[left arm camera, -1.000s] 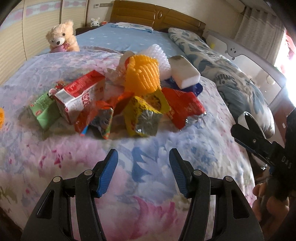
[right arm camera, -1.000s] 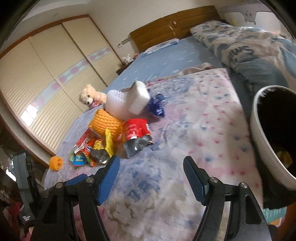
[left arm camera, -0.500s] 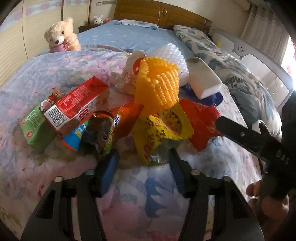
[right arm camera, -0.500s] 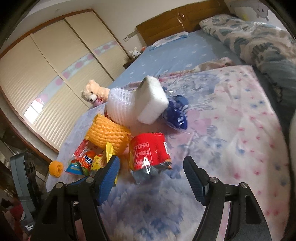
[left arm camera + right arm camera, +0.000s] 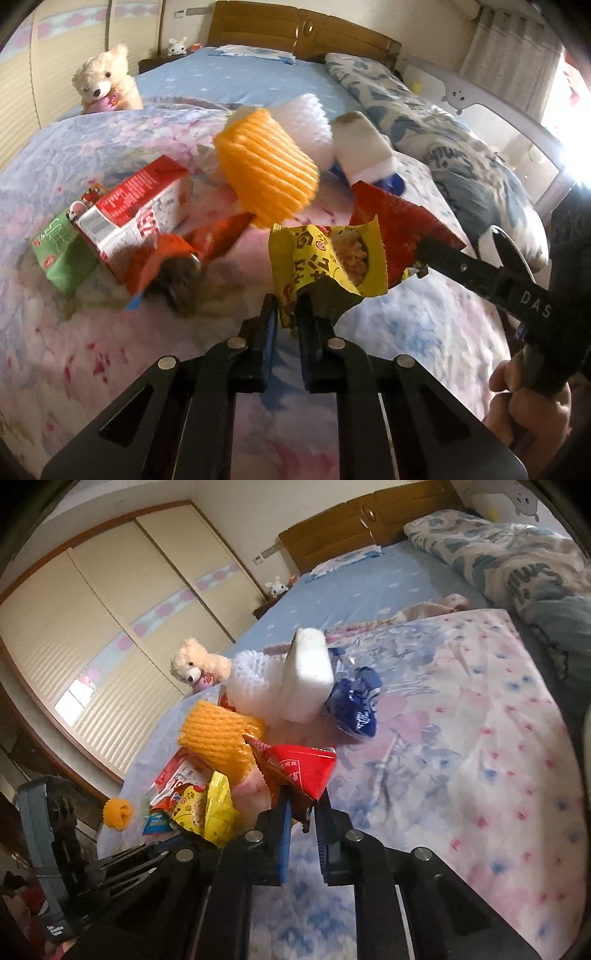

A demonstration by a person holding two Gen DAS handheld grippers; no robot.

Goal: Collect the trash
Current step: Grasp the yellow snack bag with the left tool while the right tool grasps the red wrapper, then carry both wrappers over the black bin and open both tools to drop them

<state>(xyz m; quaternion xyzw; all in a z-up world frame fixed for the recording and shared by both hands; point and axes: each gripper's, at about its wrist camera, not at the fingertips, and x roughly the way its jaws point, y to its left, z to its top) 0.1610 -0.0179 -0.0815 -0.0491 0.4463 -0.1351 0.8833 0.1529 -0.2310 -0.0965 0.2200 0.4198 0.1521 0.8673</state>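
Left wrist view: left hand-held gripper (image 5: 286,314) has just clenched a crinkled yellow snack wrapper (image 5: 327,258); right hand-held gripper (image 5: 303,805) has just clamped a red foil packet (image 5: 299,771). Both sit barely off the floral bedspread (image 5: 406,325). Orange foam net (image 5: 267,177), red carton (image 5: 136,206), white foam block (image 5: 308,675) await collecting.

Daylight floods in from the window (image 5: 576,88) at the far right of the left wrist view, blown out to white glare. Both fisheye pictures bend hard at their dark, vignetted corners. The orange foam net (image 5: 267,170) is smeared by motion blur; the wardrobe doors (image 5: 110,635) look dim, with one bright reflected patch
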